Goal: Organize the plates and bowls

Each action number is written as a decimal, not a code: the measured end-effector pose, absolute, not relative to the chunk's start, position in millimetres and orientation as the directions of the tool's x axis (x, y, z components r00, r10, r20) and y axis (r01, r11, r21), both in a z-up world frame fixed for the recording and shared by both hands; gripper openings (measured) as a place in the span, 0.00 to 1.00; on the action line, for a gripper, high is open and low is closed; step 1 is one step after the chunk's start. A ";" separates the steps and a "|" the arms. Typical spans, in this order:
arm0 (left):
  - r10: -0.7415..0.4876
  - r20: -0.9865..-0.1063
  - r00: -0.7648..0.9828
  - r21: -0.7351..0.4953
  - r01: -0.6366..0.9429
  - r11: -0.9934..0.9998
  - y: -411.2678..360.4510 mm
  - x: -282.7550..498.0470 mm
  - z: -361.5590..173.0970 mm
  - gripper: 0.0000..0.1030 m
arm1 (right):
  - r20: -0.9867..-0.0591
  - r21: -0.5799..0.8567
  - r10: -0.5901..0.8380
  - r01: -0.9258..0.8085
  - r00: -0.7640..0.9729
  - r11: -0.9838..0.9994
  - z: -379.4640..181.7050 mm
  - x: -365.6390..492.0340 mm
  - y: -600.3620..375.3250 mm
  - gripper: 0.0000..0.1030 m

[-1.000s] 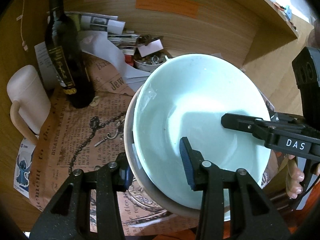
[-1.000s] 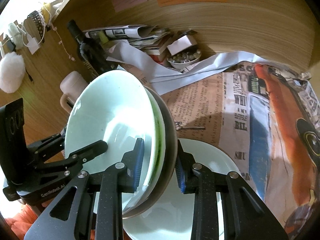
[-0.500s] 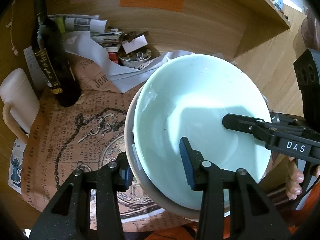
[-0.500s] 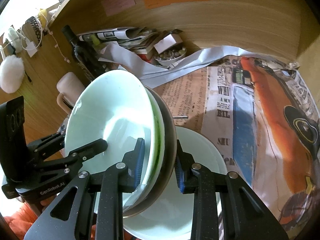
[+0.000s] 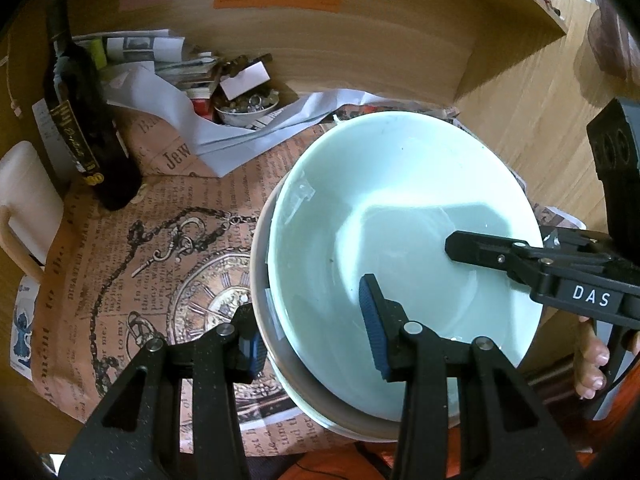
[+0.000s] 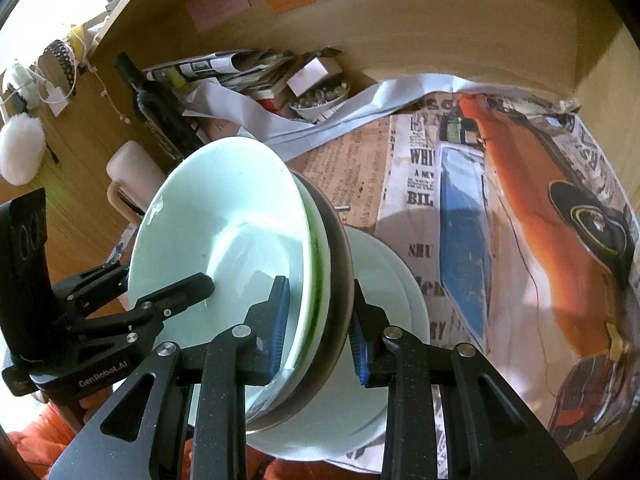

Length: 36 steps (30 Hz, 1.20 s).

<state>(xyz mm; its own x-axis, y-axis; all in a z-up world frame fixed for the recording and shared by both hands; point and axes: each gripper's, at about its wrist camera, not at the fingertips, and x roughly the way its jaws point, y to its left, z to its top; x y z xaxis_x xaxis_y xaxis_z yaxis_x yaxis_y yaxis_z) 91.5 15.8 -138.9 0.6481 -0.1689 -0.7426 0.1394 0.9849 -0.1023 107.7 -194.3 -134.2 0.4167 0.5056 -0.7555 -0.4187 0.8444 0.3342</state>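
Observation:
A stack of nested bowls [image 5: 400, 220] hangs tilted between both grippers: a pale mint bowl on top, a green-rimmed one under it, a grey one outermost. My left gripper [image 5: 312, 332] is shut on the stack's left rim, one pad inside and one outside. My right gripper [image 6: 319, 332] is shut on the opposite rim of the stack [image 6: 208, 220]. In the left wrist view one right finger [image 5: 500, 252] lies inside the mint bowl. A pale plate [image 6: 392, 280] lies on the newspaper liner right under the stack.
A dark wine bottle [image 5: 76, 128] and a cream mug [image 5: 24, 200] stand at the left. A small bowl of trinkets [image 5: 248, 108] and piled papers sit at the back. The wooden back wall [image 6: 440, 40] closes the shelf. Printed newspaper [image 6: 520, 220] lines the right.
Both grippers have carried the bowl stack to the right across the shelf, further over the pale plate. Both grips are unchanged.

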 end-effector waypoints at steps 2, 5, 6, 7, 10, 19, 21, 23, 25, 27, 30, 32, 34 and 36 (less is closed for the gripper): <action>-0.170 -0.747 0.642 -0.102 0.143 0.985 13.5 91.1 -140.6 0.40 | -0.759 0.343 0.508 -0.412 0.409 0.844 -137.7 107.2 -197.7 0.25; -0.172 -0.753 0.635 -0.102 0.145 0.984 11.2 90.8 -143.8 0.40 | -0.767 0.344 0.502 -0.404 0.401 0.848 -141.9 106.1 -200.3 0.25; -0.173 -0.757 0.630 -0.105 0.144 0.984 10.0 91.3 -145.7 0.40 | -0.769 0.345 0.500 -0.400 0.398 0.849 -143.4 106.1 -201.2 0.25; -0.174 -0.759 0.627 -0.107 0.144 0.984 9.2 92.1 -146.9 0.40 | -0.772 0.347 0.498 -0.396 0.394 0.850 -145.1 106.5 -202.0 0.25; -0.174 -0.769 0.615 -0.107 0.145 0.984 6.0 94.0 -151.8 0.40 | -0.780 0.357 0.498 -0.384 0.379 0.851 -150.2 108.5 -204.8 0.25; -0.175 -0.788 0.590 -0.107 0.149 0.983 3.5 103.1 -161.9 0.40 | -0.790 0.350 0.484 -0.372 0.376 0.860 -156.1 112.6 -204.6 0.25; -0.184 -0.793 0.581 -0.118 0.150 0.982 5.5 105.8 -164.0 0.40 | -0.790 0.340 0.479 -0.378 0.382 0.861 -155.1 113.0 -203.2 0.25; -0.192 -0.793 0.578 -0.127 0.151 0.980 6.9 106.9 -165.7 0.40 | -0.783 0.339 0.484 -0.383 0.392 0.859 -155.0 112.5 -203.2 0.26; -0.192 -0.790 0.583 -0.121 0.159 0.980 6.9 106.0 -166.3 0.40 | -0.774 0.337 0.486 -0.387 0.406 0.859 -154.0 111.9 -203.2 0.27; -0.186 -0.779 0.599 -0.108 0.164 0.980 6.4 104.9 -165.6 0.40 | -0.766 0.323 0.477 -0.384 0.431 0.865 -151.8 110.6 -203.6 0.28; -0.162 -0.756 0.635 -0.078 0.158 0.984 7.2 102.1 -161.6 0.42 | -0.754 0.313 0.474 -0.386 0.455 0.868 -147.6 108.8 -203.9 0.30; -0.160 -0.742 0.652 -0.074 0.157 0.985 9.1 100.2 -157.5 0.46 | -0.740 0.293 0.459 -0.379 0.492 0.878 -142.5 105.4 -205.7 0.34; -0.157 -0.720 0.677 -0.072 0.151 0.986 11.9 96.4 -152.1 0.51 | -0.723 0.277 0.451 -0.378 0.523 0.883 -136.4 101.8 -207.2 0.37; -0.138 -0.693 0.708 -0.054 0.140 0.989 13.1 90.7 -145.9 0.53 | -0.697 0.276 0.463 -0.391 0.548 0.878 -127.2 96.4 -209.3 0.39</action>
<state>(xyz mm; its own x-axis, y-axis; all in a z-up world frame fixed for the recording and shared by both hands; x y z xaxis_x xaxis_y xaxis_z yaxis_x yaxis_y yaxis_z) 90.7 13.1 -145.9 0.7080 -0.1376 -0.6927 0.1397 0.9887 -0.0536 96.4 -209.3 -127.2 0.5478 0.4630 -0.6968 -0.3908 0.8781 0.2762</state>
